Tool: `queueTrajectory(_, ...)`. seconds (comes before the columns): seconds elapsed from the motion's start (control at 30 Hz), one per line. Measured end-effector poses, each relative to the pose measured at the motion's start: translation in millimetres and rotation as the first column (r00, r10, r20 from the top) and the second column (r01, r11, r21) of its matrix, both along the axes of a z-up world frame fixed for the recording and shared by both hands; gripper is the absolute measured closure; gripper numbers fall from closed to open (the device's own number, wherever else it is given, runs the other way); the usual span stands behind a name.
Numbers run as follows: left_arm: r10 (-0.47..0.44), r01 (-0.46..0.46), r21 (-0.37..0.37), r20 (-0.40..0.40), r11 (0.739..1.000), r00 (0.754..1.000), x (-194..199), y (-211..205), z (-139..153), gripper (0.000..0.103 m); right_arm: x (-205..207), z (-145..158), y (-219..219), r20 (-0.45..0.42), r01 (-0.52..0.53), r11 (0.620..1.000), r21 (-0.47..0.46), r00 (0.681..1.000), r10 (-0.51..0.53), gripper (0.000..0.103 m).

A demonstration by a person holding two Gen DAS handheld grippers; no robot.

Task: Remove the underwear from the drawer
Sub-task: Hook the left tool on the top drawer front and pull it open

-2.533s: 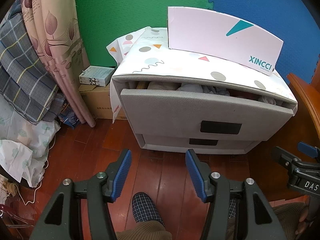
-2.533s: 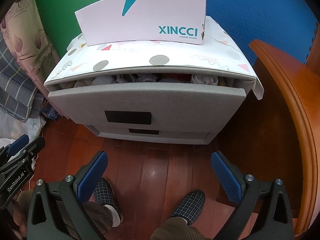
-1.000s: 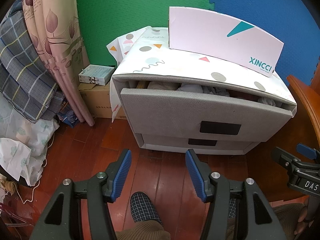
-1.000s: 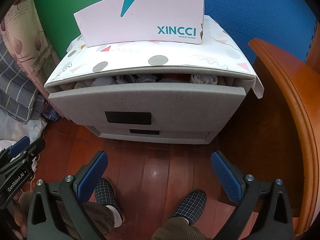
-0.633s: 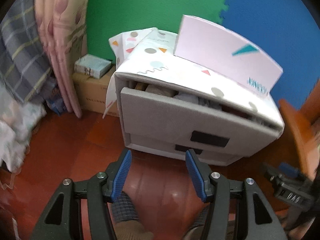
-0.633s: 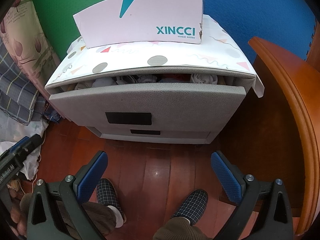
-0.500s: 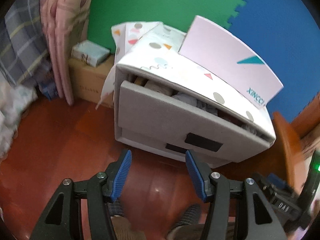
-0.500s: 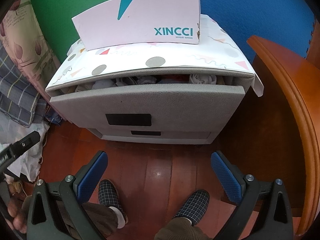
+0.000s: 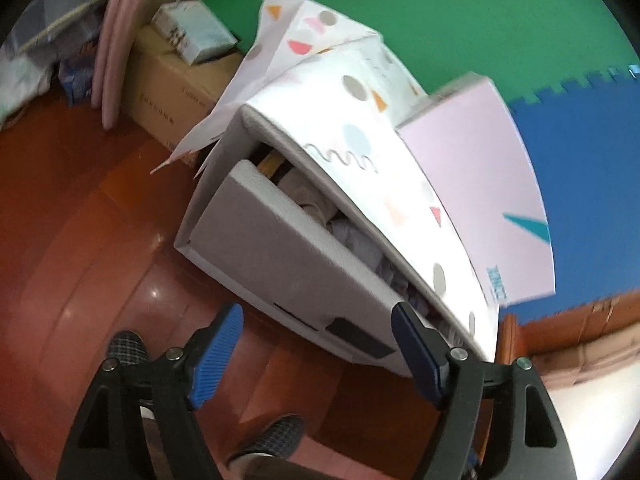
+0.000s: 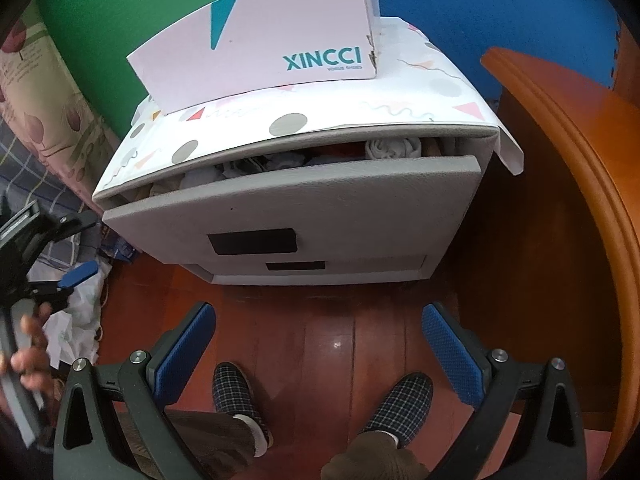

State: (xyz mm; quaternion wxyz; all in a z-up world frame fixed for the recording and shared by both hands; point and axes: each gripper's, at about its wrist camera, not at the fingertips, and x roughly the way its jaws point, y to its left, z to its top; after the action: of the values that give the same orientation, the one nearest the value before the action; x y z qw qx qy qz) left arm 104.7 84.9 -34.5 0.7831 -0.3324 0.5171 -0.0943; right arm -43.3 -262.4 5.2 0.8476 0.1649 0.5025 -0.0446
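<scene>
Underwear (image 10: pixel 394 147) lies bundled inside the top drawer (image 10: pixel 304 204) of a grey cabinet, showing only through the narrow slot between the drawer front and the cabinet top, which is covered by patterned paper (image 10: pixel 320 116). A pink shoe box (image 10: pixel 256 44) sits on that paper. To the cabinet's right a curved wooden edge (image 10: pixel 580 148) stands close; to its left are a cardboard box (image 9: pixel 176 80) and hanging curtains. Bare wooden floor (image 10: pixel 332 328) lies open in front, with the person's slippered feet on it. The left gripper (image 9: pixel 316 356) is tilted, its jaws opening with nothing between them, just before the drawer front. The right gripper (image 10: pixel 320 352) hangs wide apart and empty, well short of the drawer.
</scene>
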Motion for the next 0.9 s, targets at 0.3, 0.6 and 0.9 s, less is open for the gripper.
queueTrajectory(0.3, 0.06, -0.063, -0.053, -0.058, 0.997, 0.997, 33.7, 8.4, -24.6, 0.024, 1.5, -1.8, -2.4, -0.006, 0.0, 1.0, 0.026, 1.0, 0.001, 0.001)
queueTrajectory(0.6, 0.109, -0.117, -0.064, -0.119, 0.991, 0.987, 53.6, 10.2, -49.0, 0.019, 1.8, -2.9, -2.7, -0.008, 0.003, 0.999, 0.034, 1.0, -0.003, 0.001)
queueTrajectory(0.9, 0.168, -0.177, -0.051, -0.149, 0.983, 0.974, 60.7, 13.9, -64.8, 0.002, 1.5, -2.7, -1.7, -0.006, 0.005, 0.999, 0.034, 1.0, -0.005, 0.001)
